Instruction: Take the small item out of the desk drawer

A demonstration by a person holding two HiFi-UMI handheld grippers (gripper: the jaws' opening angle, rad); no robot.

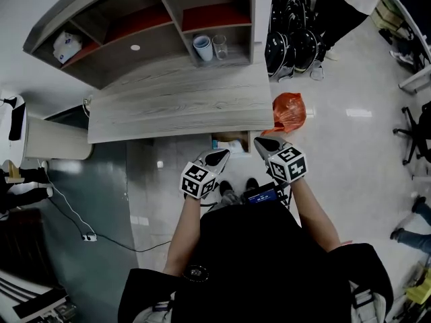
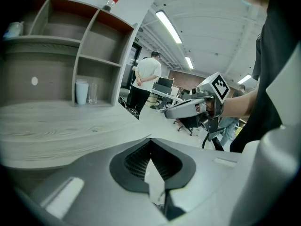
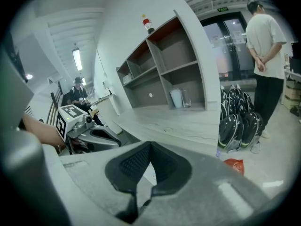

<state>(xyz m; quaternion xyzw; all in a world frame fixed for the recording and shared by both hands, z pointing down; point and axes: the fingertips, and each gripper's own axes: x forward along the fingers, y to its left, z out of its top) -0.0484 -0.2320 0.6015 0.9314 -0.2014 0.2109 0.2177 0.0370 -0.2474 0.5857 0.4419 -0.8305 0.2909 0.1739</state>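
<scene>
Closure on both tongs: left gripper [image 2: 151, 146] with pads pressed together at the tips, right gripper [image 3: 150, 147] the same, nothing clamped in either. Behind the lower gap of each pair of pads, only a sliver of pale floor.

In the head view, both held side by side just short of the front edge of the wood-grain desk [image 1: 175, 110], above the wearer's dark top [image 1: 262, 261]. Lower middle of that picture blocked by the top, along with everything beneath the forearms.

Under the desk edge, just ahead of the two tips, a wood-sided opening, seemingly the drawer [image 1: 246, 141], cut off above by the desktop. Inside it, a pale and bluish patch [image 1: 227, 145], too small to identify as the small item or as anything else. No better look from either gripper view: desktop and hutch [image 1: 128, 59] only, with the drawer hidden behind the grey jaw bodies.

On a hutch shelf, a white cup [image 1: 202, 47] just beside a clear glass [image 1: 219, 46]. On the hutch top, a small red-capped bottle [image 3: 147, 23], blurry. On a shelf further left, a white packet [image 1: 67, 47], label unreadable. On the floor just beside the desk's right corner, an orange bag [image 1: 288, 111]. Beyond it, a heap of black bags [image 1: 293, 39] and a standing person [image 1: 340, 9], cut off by the top edge. At left, a power strip [image 1: 88, 237] with a thin cable.
</scene>
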